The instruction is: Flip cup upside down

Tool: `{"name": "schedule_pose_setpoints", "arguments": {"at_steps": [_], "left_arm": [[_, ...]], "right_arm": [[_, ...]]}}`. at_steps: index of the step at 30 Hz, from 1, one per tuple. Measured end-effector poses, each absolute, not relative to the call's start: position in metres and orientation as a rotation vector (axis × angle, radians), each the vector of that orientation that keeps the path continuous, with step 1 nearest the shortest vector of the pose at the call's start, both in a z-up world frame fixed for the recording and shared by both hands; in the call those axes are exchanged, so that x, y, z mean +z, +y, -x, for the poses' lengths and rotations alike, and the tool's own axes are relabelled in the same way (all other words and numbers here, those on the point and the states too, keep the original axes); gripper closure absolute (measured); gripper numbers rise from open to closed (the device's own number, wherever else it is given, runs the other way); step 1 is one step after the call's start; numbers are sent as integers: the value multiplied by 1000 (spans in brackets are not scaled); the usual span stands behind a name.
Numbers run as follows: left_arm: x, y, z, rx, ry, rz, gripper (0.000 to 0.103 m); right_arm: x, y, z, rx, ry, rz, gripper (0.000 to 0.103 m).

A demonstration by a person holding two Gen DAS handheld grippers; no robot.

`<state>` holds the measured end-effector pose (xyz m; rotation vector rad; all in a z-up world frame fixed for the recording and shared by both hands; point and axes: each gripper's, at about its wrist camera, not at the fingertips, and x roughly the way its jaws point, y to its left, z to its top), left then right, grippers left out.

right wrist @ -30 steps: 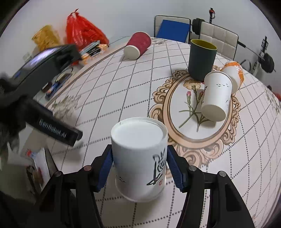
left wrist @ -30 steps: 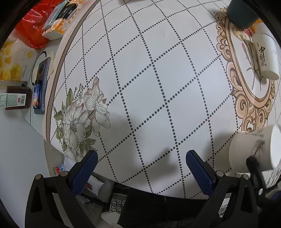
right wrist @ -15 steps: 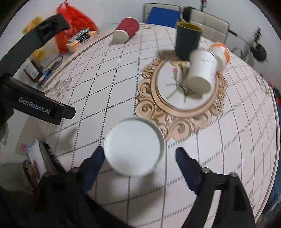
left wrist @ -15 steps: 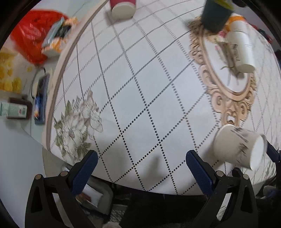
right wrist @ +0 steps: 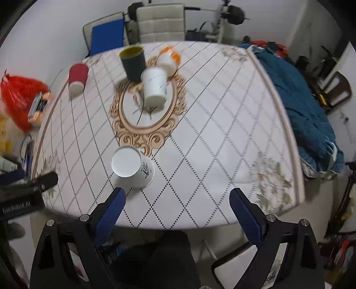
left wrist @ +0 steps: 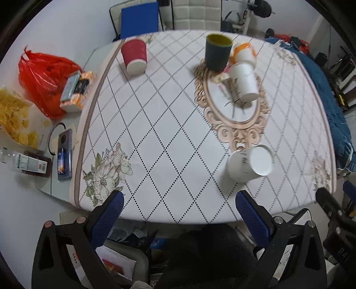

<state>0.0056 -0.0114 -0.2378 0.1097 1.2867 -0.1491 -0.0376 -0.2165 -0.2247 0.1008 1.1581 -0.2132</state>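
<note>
Now both grippers, left gripper (left wrist: 178, 207) and right gripper (right wrist: 176, 203), spread wide above inverted cup (right wrist: 132, 167).

Home: floral tablecloth (left wrist: 178, 133), gym equipment (right wrist: 231, 15) behind.

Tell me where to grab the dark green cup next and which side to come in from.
Grip the dark green cup across its mid-wall, fingers on its left and right sides. It stands upright, mouth up. Come from the near-left: a white paper cup lies against its right, with an orange-and-white cup behind that.
</note>
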Motion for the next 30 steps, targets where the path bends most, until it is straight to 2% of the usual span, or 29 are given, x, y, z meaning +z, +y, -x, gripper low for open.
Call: {"name": "schedule_pose_setpoints", "arguments": {"at_steps": [18, 30], "left_arm": [[-101, -13, 69, -159, 1094, -72, 0], [-49, -24, 105, -197, 1084, -42, 0]], "right_arm": [[-83, -213, 114, -212, 1041, -93, 7], [3, -215, 163, -207, 957, -75, 7]]}}
